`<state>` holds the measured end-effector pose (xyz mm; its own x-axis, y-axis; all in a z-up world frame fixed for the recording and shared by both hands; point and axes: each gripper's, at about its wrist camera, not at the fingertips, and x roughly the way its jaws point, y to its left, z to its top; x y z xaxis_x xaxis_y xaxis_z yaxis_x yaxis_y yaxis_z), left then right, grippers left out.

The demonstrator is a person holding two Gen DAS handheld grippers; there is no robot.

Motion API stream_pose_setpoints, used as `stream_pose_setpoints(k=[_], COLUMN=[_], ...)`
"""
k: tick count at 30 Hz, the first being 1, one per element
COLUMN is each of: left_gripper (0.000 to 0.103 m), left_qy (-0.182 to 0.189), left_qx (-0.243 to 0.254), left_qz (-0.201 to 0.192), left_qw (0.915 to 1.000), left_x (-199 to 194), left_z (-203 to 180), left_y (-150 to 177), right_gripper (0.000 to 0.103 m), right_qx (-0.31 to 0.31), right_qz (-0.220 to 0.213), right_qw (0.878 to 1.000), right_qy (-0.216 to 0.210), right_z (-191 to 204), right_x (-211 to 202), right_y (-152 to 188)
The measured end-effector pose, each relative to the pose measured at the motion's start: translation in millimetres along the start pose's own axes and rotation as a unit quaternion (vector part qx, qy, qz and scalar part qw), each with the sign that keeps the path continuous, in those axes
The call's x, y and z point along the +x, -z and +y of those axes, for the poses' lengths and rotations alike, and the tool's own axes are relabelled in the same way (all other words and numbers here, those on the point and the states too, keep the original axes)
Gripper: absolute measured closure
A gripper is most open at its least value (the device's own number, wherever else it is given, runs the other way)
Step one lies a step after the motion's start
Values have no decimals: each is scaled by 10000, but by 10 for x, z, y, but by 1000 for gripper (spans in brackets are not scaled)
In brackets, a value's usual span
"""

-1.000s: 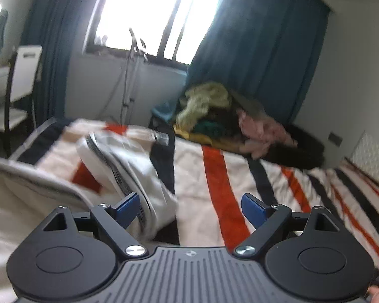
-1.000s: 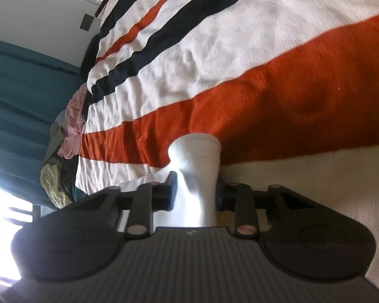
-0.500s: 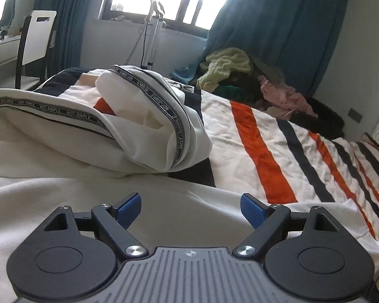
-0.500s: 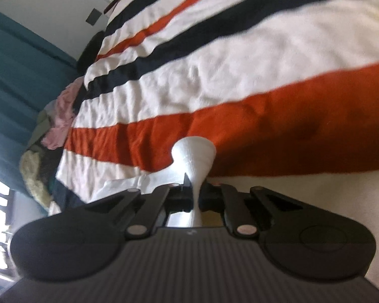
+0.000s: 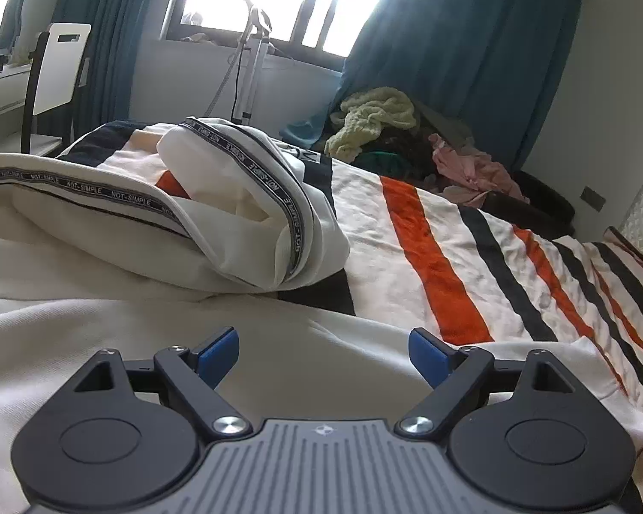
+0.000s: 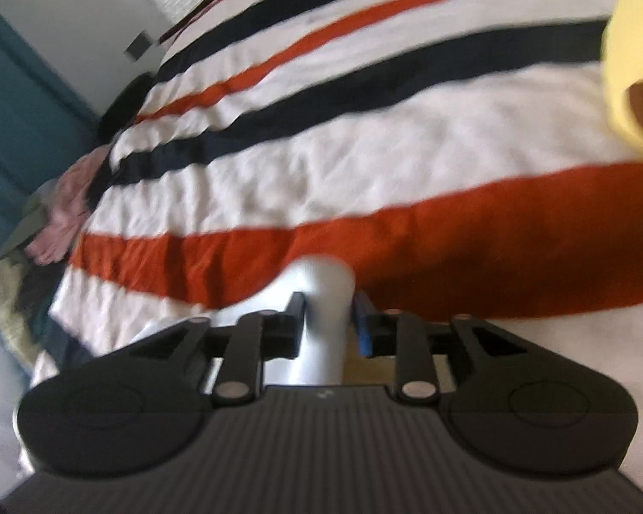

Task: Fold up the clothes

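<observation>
A cream-white garment [image 5: 128, 321] with a black lettered stripe lies crumpled on the striped bed; its bunched part [image 5: 235, 214] rises at the left in the left wrist view. My left gripper [image 5: 323, 353] is open and empty, low over the flat cream cloth. My right gripper [image 6: 328, 321] holds a fold of white cloth [image 6: 326, 295] between its fingers, with the jaws a little apart around it, above the striped bedcover [image 6: 364, 171].
A pile of other clothes [image 5: 407, 141] lies at the far end of the bed below blue curtains. A white chair [image 5: 55, 81] and desk stand at far left. A yellow sleeve [image 6: 626, 55] shows at the right edge of the right wrist view.
My left gripper dropped low over the cream garment and then held still. My right gripper squeezed tight on the white fold, then eased apart a little while moving; its view is blurred.
</observation>
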<state>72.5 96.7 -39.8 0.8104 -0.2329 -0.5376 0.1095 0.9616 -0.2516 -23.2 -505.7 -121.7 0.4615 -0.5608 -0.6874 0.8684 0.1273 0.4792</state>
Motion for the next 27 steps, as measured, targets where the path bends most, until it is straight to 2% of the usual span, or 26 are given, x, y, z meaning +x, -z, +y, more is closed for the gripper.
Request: stream_pose_setpoints(k=[2, 4, 7, 11, 15, 17, 26, 27], left_gripper=[15, 15, 15, 15, 15, 15, 14, 14], left_qy=[-8, -25, -60, -104, -168, -183, -175, -171], left_qx=[25, 61, 105, 112, 153, 190, 423, 436], left_qz=[6, 18, 54, 78, 133, 159, 290, 306], left_qw=[10000, 10000, 9999, 9999, 9997, 9995, 9985, 9984], left_x=[6, 14, 32, 48, 76, 91, 174, 186], left_z=[-14, -32, -42, -40, -50, -67, -163, -171], left_y=[14, 28, 45, 62, 87, 105, 187, 195], right_gripper=[64, 50, 41, 40, 41, 41, 41, 38], right_qx=[-69, -180, -415, -1044, -1879, -2029, -2688, -2714], right_qz=[-287, -418, -460, -377, -246, -20, 374, 410], right_qw=[9993, 9988, 9981, 9917, 9742, 9684, 9456, 9439], right_qy=[225, 186, -47, -649, -1225, -1453, -1793, -1837], right_z=[4, 28, 123, 394, 695, 778, 1025, 1041], right_x=[-40, -40, -33, -30, 19, 83, 371, 390], right_y=[-44, -73, -66, 10, 146, 199, 408, 430])
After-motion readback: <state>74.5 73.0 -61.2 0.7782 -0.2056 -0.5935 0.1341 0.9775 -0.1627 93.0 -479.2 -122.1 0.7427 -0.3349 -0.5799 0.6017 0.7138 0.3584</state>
